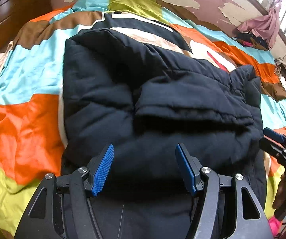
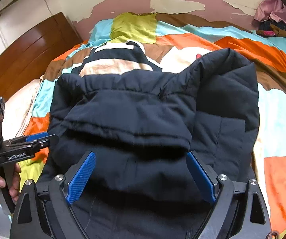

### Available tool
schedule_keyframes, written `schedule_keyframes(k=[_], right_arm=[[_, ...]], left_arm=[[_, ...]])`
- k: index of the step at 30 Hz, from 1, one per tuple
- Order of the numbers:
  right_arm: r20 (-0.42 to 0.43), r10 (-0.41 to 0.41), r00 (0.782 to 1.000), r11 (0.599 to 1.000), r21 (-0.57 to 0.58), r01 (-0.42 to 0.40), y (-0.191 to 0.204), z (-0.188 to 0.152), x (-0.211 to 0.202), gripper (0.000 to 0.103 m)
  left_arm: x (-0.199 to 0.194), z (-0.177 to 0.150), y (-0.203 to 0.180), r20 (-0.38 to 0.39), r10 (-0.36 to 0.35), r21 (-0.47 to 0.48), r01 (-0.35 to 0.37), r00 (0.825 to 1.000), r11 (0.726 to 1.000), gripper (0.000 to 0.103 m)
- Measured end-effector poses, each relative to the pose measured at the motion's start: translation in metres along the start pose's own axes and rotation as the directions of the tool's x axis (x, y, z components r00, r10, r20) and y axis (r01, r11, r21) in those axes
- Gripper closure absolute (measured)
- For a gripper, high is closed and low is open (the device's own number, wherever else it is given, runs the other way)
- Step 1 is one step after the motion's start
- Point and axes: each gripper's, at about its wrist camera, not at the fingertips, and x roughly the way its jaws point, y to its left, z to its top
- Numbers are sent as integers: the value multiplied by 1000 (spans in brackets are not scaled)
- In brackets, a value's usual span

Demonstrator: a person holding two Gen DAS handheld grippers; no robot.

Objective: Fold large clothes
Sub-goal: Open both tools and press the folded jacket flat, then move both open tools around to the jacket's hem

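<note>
A dark navy padded jacket (image 1: 152,99) lies on the bed, partly folded, with a sleeve laid across its middle; it also shows in the right wrist view (image 2: 143,119). My left gripper (image 1: 144,149) is open and empty, hovering over the jacket's near edge. My right gripper (image 2: 141,157) is open and empty over the near edge too, close under the folded sleeve. Each gripper shows in the other's view, the right one (image 1: 278,141) at the jacket's right side and the left one (image 2: 33,139) at its left side.
The bed is covered by a colourful patchwork quilt (image 1: 23,119). A second dark garment with white and tan stripes (image 2: 115,59) lies beyond the jacket. Clothes are piled at the far right (image 1: 258,31). A wooden headboard (image 2: 23,55) stands at the left.
</note>
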Motion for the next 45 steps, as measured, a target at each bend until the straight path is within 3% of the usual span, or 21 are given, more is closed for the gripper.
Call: schedule_keyframes(k=[9,22,26,30,36,41,45], right_arm=[[36,71,997,997,35,-73,17,-20,-34,10],[-36,100,994,988,118,-95,24,-81,-68,10],[-56,100,993,991,93,-94,26,-93,-78,10],[-81,77,994,996,51,-73,31,-114,-90,10],[-170,24,985,999,46,-17,31,-173,-106,10],[-256,-37,966,998,46,51,39,-228,-115,10],[-271,-97,958,995,6,103,51,-259,-123,10]], left_arm=[[-35,-43,-11,2,39,77,-39,999,996,45],[-83,-97,-20,-10,83,7,-83,997,997,45],[-100,-118,-23,-2,96,18,-96,995,995,45],[-114,-151,-23,-1,97,38,-97,995,995,45],[-118,-211,-27,-79,110,67,-105,991,992,45],[-124,-255,-35,-95,111,153,-96,989,984,45],[-118,-288,-39,-93,92,214,-71,991,974,45]])
